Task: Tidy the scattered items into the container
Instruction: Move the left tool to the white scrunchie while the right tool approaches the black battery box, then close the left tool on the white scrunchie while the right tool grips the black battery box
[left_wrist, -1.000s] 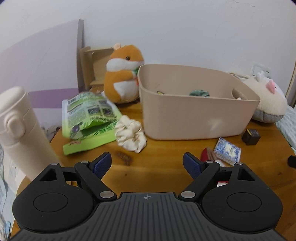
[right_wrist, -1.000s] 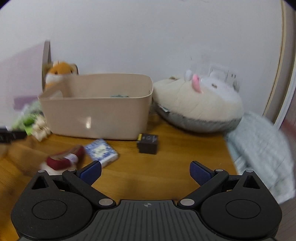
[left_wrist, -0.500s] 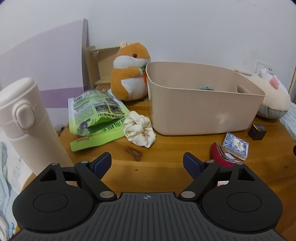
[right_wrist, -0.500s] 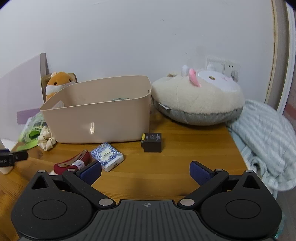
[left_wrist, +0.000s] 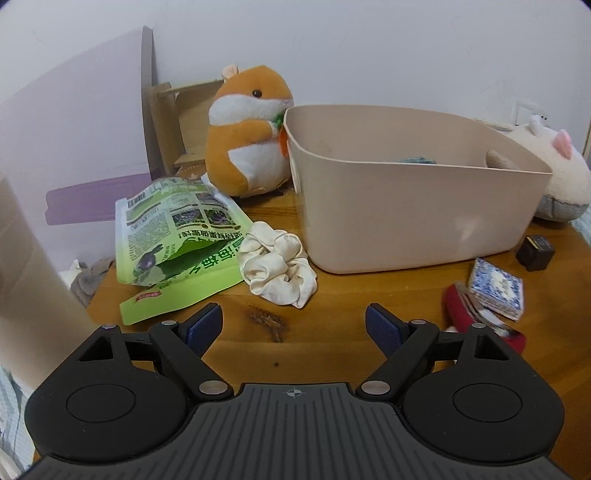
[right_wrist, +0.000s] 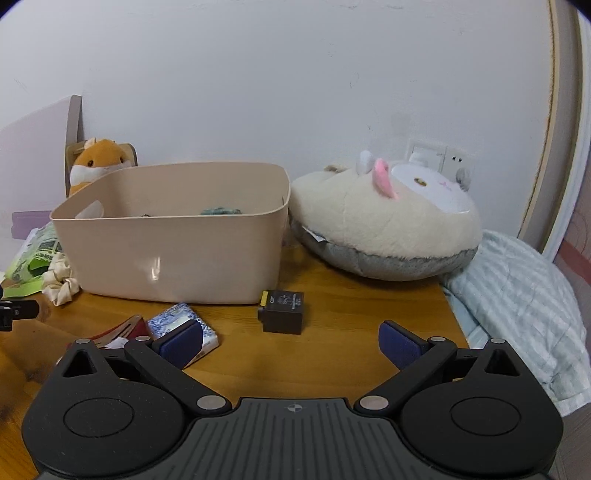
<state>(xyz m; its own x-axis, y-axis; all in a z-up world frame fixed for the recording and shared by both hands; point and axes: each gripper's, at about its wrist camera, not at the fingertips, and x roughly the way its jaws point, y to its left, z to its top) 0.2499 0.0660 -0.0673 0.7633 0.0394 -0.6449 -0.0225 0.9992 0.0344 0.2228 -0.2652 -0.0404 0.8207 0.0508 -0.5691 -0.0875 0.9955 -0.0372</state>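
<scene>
A beige plastic bin (left_wrist: 406, 206) stands on the wooden table, with a teal item (left_wrist: 417, 160) inside; the bin also shows in the right wrist view (right_wrist: 173, 254). A cream scrunchie (left_wrist: 277, 269) and a green snack bag (left_wrist: 177, 240) lie left of the bin. My left gripper (left_wrist: 293, 325) is open and empty, just short of the scrunchie. A blue-patterned packet (right_wrist: 181, 328), a red item (left_wrist: 465, 310) and a small black box (right_wrist: 282, 312) lie in front of the bin. My right gripper (right_wrist: 290, 341) is open and empty, near the black box.
An orange hamster plush (left_wrist: 247, 133) sits behind the bin's left end. A large cream plush (right_wrist: 388, 225) lies right of the bin. A pale bottle (left_wrist: 26, 280) stands at the far left. Striped bedding (right_wrist: 517, 295) lies past the table's right edge.
The left gripper has moved closer to the scrunchie and bag. The right gripper has moved forward and lower toward the black box and packet. Both stay open.
</scene>
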